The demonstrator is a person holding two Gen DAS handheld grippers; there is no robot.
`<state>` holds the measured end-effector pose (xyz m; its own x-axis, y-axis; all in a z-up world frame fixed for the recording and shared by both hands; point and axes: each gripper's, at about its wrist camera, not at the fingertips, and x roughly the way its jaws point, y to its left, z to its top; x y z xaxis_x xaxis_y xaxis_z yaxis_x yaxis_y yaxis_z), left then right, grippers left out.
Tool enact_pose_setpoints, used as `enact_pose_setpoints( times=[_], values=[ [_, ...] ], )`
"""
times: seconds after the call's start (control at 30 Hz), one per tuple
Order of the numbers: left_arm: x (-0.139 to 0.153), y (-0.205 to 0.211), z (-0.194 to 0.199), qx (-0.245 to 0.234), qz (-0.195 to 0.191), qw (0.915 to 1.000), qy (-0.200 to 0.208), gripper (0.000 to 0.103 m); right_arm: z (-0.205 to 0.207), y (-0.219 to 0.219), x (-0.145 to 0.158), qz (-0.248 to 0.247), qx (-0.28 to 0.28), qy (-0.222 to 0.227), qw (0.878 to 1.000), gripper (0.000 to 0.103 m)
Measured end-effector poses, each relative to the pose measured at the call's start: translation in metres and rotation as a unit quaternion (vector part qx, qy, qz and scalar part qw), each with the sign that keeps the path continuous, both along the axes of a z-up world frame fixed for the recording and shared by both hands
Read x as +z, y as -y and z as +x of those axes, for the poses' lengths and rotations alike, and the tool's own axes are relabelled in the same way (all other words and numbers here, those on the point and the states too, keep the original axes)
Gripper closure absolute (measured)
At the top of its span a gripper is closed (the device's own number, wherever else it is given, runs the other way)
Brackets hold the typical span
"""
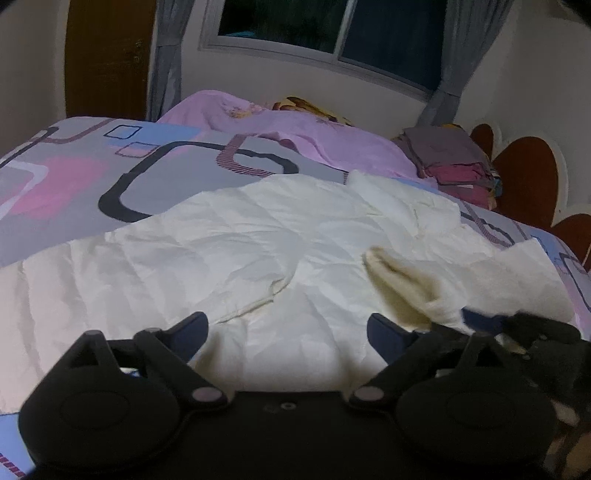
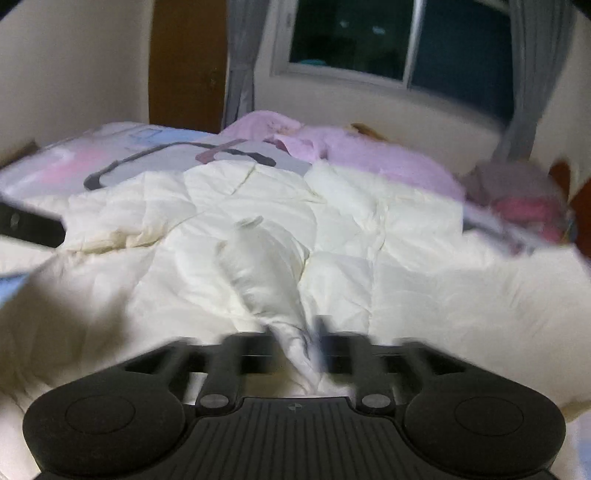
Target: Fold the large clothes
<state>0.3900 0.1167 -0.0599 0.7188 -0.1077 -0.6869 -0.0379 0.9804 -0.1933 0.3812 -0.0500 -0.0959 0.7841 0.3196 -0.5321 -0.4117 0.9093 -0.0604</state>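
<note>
the cream garment (image 1: pixel 236 236) lies spread and wrinkled across the near half of the bed (image 1: pixel 74 173), reaching from the lower left edge of the left wrist view to a raised flap (image 1: pixel 399 273) at the right; laid out flat like this it looks ready for a fold, and the flap seems to be the part being carried over. in the right wrist view a ridge of that cloth (image 2: pixel 266 266) runs down into the gap of the right hand-held gripper (image 2: pixel 295 343), but the fingers are smeared by motion blur, so whether the pads press on it or stand off it cannot be told. the left hand-held gripper (image 1: pixel 288 328) hangs released just above the fabric, its blue fingertips (image 1: pixel 192 325) spread wide with nothing between them, probably waiting to take a fresh hold or to smooth the layer. the bed underneath wears a cover of grey, pink and blue shapes with dark looping outlines. beyond the garment lies a lilac blanket (image 1: pixel 306 129), and to its right a stack of folded clothes (image 1: pixel 454 162) in grey and pink, presumably pieces finished. behind them are a pale wall, a dark window (image 1: pixel 325 29) flanked by grey curtains (image 1: pixel 166 55), a brown door (image 1: pixel 107 55) at left and a brown scalloped headboard (image 1: pixel 528 177) at right.
</note>
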Motion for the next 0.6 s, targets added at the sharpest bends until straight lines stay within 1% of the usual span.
enact_pose_setpoints(
  times=[0.03, 0.13, 0.17, 0.23, 0.3, 0.4, 0.43, 0.47, 0.53, 0.57, 0.6],
  values=[
    [-0.001, 0.002, 0.001, -0.006, -0.003, 1.0000, -0.001, 0.012, -0.006, 0.004, 0.004, 0.010, -0.003, 0.010, 1.000, 0.036],
    [-0.005, 0.016, 0.009, -0.033, -0.019, 0.9992, -0.006, 0.021, -0.017, 0.033, 0.019, 0.034, -0.023, 0.022, 0.999, 0.036],
    [-0.008, 0.022, 0.014, -0.044, -0.029, 0.9986, -0.009, 0.023, -0.023, 0.047, 0.026, 0.043, -0.037, 0.029, 0.998, 0.037],
    [-0.014, 0.034, 0.024, -0.060, -0.060, 0.9963, -0.013, 0.025, -0.027, 0.080, 0.036, 0.066, -0.065, 0.033, 0.995, 0.037],
    [-0.022, 0.043, 0.037, -0.070, -0.090, 0.9932, -0.021, 0.025, -0.031, 0.110, 0.041, 0.084, -0.073, 0.024, 0.994, 0.037],
    [-0.041, 0.058, 0.061, -0.086, -0.099, 0.9900, -0.053, 0.027, -0.035, 0.151, 0.037, 0.092, -0.070, -0.003, 0.993, 0.037],
    [-0.046, 0.061, 0.067, -0.088, -0.102, 0.9889, -0.061, 0.036, -0.036, 0.162, 0.034, 0.090, -0.080, -0.010, 0.993, 0.037],
    [-0.050, 0.064, 0.072, -0.089, -0.106, 0.9881, -0.067, 0.050, -0.037, 0.177, 0.030, 0.088, -0.095, -0.019, 0.991, 0.037],
    [-0.056, 0.070, 0.081, -0.099, -0.109, 0.9865, -0.072, 0.059, -0.035, 0.204, 0.020, 0.103, -0.130, -0.037, 0.985, 0.037],
    [-0.058, 0.073, 0.085, -0.100, -0.102, 0.9871, -0.072, 0.062, -0.029, 0.216, 0.012, 0.110, -0.155, -0.049, 0.981, 0.037],
    [-0.058, 0.076, 0.087, -0.103, -0.094, 0.9878, -0.069, 0.067, -0.027, 0.225, 0.008, 0.107, -0.176, -0.059, 0.977, 0.037]
  ],
)
